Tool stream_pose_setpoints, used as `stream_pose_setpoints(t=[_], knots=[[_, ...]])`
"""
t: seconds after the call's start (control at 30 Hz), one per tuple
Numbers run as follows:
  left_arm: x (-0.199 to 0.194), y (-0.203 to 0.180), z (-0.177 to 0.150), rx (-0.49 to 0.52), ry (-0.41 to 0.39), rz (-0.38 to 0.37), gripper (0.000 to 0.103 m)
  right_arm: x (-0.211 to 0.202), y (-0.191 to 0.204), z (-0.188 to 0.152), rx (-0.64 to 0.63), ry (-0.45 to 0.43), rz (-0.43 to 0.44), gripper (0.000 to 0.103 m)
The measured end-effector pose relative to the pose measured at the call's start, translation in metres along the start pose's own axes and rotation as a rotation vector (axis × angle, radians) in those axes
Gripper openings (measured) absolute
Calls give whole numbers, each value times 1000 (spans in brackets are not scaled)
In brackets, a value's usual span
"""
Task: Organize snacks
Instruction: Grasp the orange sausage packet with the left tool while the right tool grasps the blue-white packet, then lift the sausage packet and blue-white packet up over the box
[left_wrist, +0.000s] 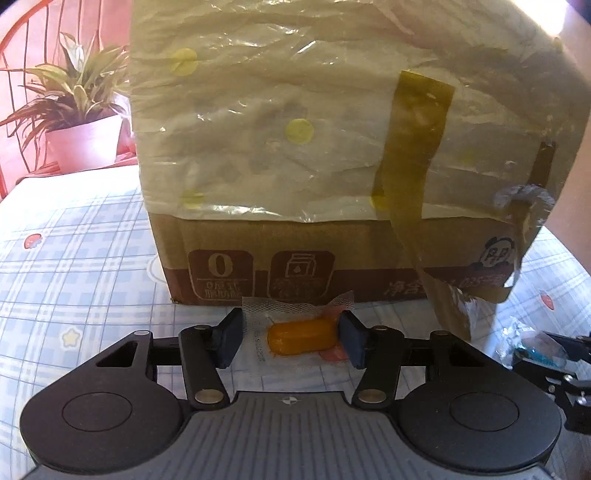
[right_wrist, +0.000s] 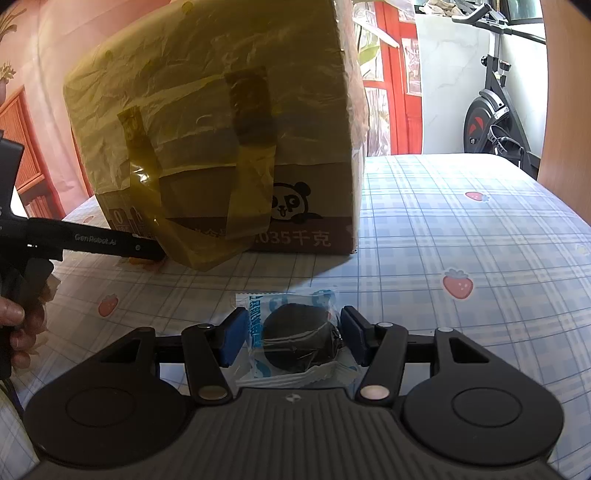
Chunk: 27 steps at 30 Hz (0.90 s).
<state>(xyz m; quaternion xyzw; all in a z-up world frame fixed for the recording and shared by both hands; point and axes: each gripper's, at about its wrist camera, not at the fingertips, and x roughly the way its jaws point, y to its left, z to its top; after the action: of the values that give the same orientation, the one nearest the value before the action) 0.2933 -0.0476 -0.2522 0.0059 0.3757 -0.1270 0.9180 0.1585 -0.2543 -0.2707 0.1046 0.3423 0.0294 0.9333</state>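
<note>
Left hand-held gripper (left_wrist: 291, 338): jaws set either side of an orange snack in a clear wrapper (left_wrist: 301, 336). The right pad touches the end of the snack; the left pad sits at the wrapper's edge. Whether the pads actually press, cannot tell. The packet lies flat on the counter (left_wrist: 92, 258), which is covered by a blue plaid cloth printed with strawberries and stars.

Just beyond the left gripper's fingertips, almost touching the packet's far edge, stands a cardboard box (left_wrist: 258, 266). Its upper part is wrapped in a crinkled pale plastic sheet with yellow dots (left_wrist: 258, 110), held by strips of brownish tape (left_wrist: 410, 147). Far left of the gripper, behind the counter, is a potted plant (left_wrist: 77, 110) in a pale pot.

Right hand-held gripper (right_wrist: 291, 339): jaws straddle a dark round cookie in a clear and blue wrapper (right_wrist: 295, 338). The right pad is against the cookie's side, the left pad at the wrapper; the packet sits between the pads and reaches back to the gripper body. A firm grip is not certain from this view.

Ahead of the right gripper and to its left is the same box, panda print facing the camera. Further left, the other gripper's black body reaches toward the box base, with a person's hand (right_wrist: 18, 325) on its grip. Far right, beyond the counter, an exercise bike (right_wrist: 495, 122).
</note>
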Motion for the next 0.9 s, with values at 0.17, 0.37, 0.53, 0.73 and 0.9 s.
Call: stream_pose_setpoints(t=[0.17, 0.37, 0.53, 0.73, 0.9], knots=[[-14, 2, -9, -4, -5, -13, 56, 0, 0, 0, 1, -1, 1, 58], [-41, 2, -18, -7, -34, -25, 56, -1, 0, 0, 2, -6, -1, 56], [-65, 7, -23, -15, -58, -35, 56, -5, 2, -1, -9, -18, 0, 51], [-91, 14, -19, -19, -102, -47, 56, -24, 3, 2, 22, -62, -3, 51], [-115, 15, -1, 12, -152, -66, 56, -52, 10, 20, 17, -130, 14, 51]])
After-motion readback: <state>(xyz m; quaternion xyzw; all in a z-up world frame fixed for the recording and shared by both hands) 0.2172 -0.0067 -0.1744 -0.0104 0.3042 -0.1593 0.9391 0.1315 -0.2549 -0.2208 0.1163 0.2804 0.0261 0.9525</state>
